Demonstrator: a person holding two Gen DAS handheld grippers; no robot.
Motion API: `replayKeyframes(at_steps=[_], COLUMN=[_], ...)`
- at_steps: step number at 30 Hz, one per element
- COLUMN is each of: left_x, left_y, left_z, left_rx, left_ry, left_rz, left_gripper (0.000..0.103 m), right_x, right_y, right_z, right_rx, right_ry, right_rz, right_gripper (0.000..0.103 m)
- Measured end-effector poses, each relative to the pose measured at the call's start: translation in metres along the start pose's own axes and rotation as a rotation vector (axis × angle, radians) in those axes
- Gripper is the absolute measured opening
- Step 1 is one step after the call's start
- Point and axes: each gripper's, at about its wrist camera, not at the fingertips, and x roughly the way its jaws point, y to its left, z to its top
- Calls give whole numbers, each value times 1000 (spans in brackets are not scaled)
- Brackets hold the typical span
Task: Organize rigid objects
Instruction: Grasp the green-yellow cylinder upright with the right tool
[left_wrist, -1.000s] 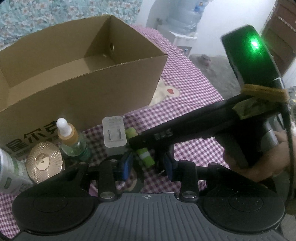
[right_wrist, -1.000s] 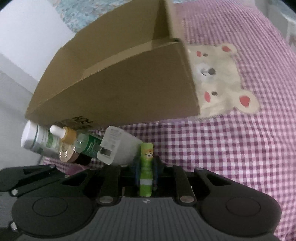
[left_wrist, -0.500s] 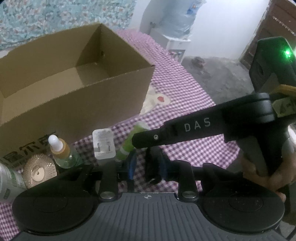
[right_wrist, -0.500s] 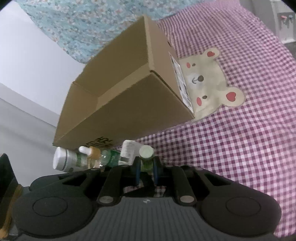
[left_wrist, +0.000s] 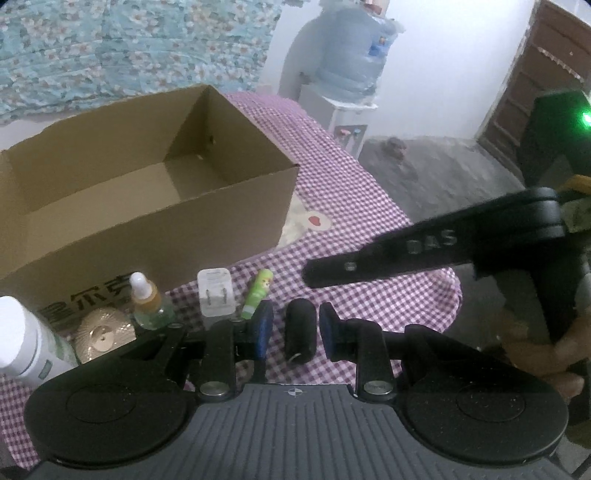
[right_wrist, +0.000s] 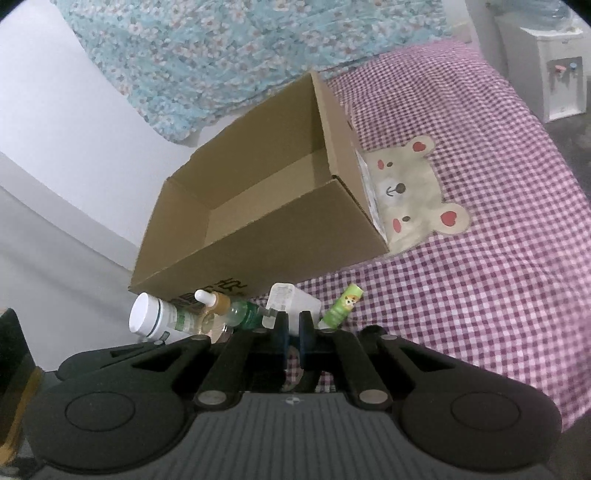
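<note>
box (left_wrist: 155, 206): 1, brown cardboard, open top, nothing seen inside; sits on checked purple-white cloth (right_wrist: 480, 258) w/ bear patch.
items in front of box: 5 in a row, all outside it.
white bottle (right_wrist: 151, 319): 1, round, plastic, far left.
gold disc (left_wrist: 101, 334): 1, ribbed, flat.
dropper bottle (left_wrist: 147, 302): 1, clear green, white tip.
charger (left_wrist: 216, 297): 1, white, boxy, 2 prongs.
green tube (left_wrist: 257, 293): 1, small cylinder, lying free beside charger.
left gripper (left_wrist: 295, 332): fingers apart, around a black cylinder (left_wrist: 302, 330), not touching it.
right gripper (right_wrist: 291, 330): fingers nearly together, nothing between.
</note>
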Motion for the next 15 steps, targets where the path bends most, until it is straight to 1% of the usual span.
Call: replayKeyframes(at_steps=[3,7,11,15], left_x=[1,11,28,44], left_y=[5,11,12,9], left_z=[2,4,6,5], left_rx=[-7,-26,-35,-13], left_ry=[-2,25,58,80], left_rz=[9,3,-12,9], left_gripper=[27,27,27,27], right_x=[-10,-17,-5,17], right_y=[-3,-14,-21,-29], right_z=[1,5,11,18], right_rx=[-5,-43,-65,-35], right_ry=[-6,4,52,94], right_rz=[-19,-56,-85,-62], right_gripper=[7,9,9,9])
